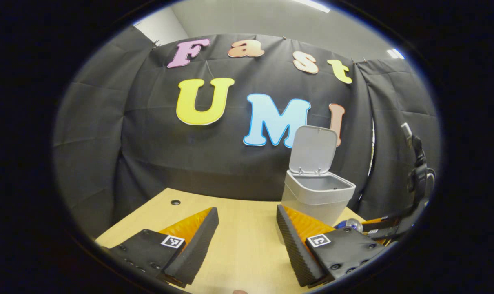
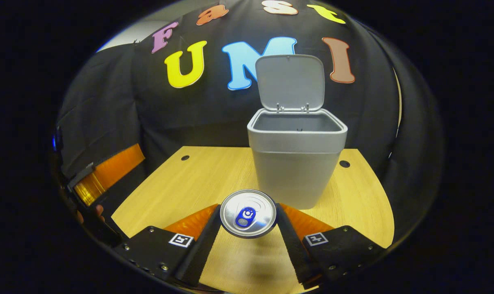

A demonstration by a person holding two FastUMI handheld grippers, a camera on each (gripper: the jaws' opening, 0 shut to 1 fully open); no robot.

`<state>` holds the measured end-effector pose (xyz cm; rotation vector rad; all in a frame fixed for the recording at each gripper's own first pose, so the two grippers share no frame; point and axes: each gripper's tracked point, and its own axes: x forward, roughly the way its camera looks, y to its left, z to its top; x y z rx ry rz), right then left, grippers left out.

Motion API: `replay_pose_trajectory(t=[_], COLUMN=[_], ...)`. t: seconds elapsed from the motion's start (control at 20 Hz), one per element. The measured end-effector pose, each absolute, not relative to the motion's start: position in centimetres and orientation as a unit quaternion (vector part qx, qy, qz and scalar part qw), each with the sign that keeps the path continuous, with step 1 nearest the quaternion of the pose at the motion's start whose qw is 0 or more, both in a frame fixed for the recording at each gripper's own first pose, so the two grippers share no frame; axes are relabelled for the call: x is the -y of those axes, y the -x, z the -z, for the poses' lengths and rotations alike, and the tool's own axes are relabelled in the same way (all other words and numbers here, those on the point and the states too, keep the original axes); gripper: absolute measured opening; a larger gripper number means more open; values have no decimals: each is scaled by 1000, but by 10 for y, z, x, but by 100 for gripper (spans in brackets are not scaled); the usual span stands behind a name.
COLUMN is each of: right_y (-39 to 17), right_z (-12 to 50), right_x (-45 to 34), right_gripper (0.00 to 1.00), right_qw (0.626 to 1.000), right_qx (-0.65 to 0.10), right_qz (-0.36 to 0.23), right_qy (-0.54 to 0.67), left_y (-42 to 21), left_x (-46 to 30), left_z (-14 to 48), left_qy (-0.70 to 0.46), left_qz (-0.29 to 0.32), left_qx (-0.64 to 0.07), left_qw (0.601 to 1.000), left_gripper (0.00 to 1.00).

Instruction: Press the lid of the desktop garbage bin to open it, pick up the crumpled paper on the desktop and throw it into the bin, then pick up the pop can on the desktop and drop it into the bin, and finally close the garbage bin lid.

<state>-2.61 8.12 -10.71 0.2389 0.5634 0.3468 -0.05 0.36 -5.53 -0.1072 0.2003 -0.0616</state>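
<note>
Left gripper view: the left tool (image 1: 247, 228) fills the bottom of the frame with two wedge-shaped fingers (image 1: 193, 245), their inner faces ribbed. Each is backed by a dark plate with small screws and a square white-bordered marker. Right gripper view: the right tool (image 2: 249, 228) at the bottom of the frame is built alike, with ribbed wedge fingers (image 2: 200, 241), screwed dark plates and a square marker on each.
</note>
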Motion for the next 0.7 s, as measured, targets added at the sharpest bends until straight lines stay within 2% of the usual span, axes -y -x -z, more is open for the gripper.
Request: replay_pose_trajectory(t=[0.05,0.1,0.7], right_y=[21,15,-38], right_z=[101,96,30], right_x=[-76,-72,-38], right_gripper=[80,84,83], right_qw=[943,947,971], right_qx=[-264,-251,-131], right_qz=[-164,-158,-129], right_qy=[-119,-123,-150], left_y=[0,0,3], left_x=[-2,0,-4], left_z=[55,55,40], left_qy=[53,53,41], left_qz=[33,35,31], left_qx=[-101,-101,-85], left_qw=[993,993,995], left_gripper=[95,96,96])
